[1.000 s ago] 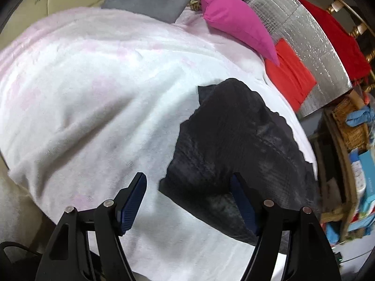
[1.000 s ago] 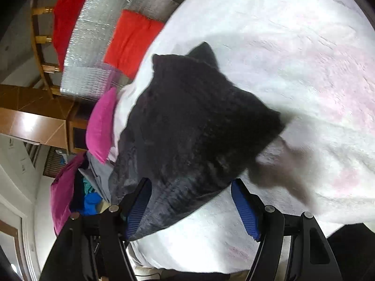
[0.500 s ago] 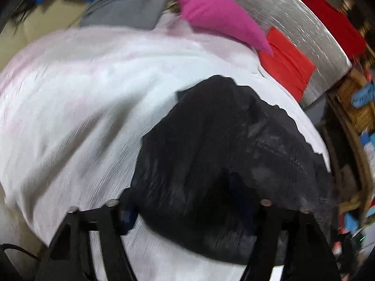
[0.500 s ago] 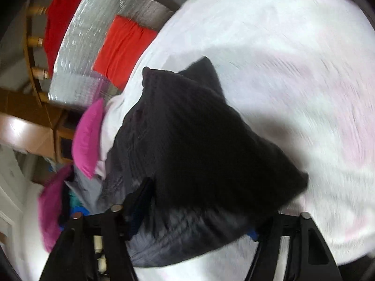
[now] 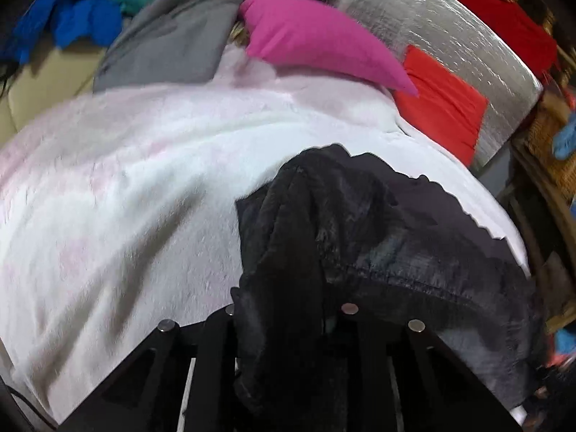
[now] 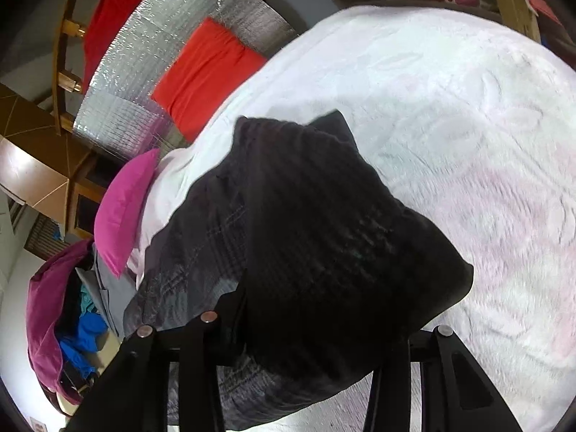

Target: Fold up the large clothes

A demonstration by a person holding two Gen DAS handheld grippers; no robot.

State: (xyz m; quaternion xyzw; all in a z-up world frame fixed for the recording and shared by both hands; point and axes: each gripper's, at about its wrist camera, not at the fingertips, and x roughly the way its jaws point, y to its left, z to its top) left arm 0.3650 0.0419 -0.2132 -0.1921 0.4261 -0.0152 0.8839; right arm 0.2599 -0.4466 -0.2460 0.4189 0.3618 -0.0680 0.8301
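Gripping the black garment (image 5: 360,223) at its near edge, the left tongs (image 5: 288,318) look pressed together on a bunched ridge of cloth, which rises straight up out of the arms and hides the tips, so the pinch is a judgement from how close the arms sit. Over on the right, the right tongs (image 6: 309,324) have their arms wide apart with the dark fabric draped thickly across the gap; the tips are buried, and I cannot tell whether they are clamped on anything or just sitting under the fold. The garment lies on the white-and-pink blanket (image 5: 126,198) covering the bed, toward the edge nearest the silver foil panel (image 5: 432,36), with one corner poking up in the right view. My read: this is the start of a fold, with the near hem taken up. The next move calls for lifting both holds evenly and carrying the edge across to lie over the far part, keeping the cloth taut so it does not crumple. As for containers, a wicker basket (image 5: 550,144) stands off the bed's right side in the left view with something blue at it; its contents are too blurred to name. A pink pillow (image 5: 316,39) and a grey cloth (image 5: 169,46) lie at the head, well apart from the work.
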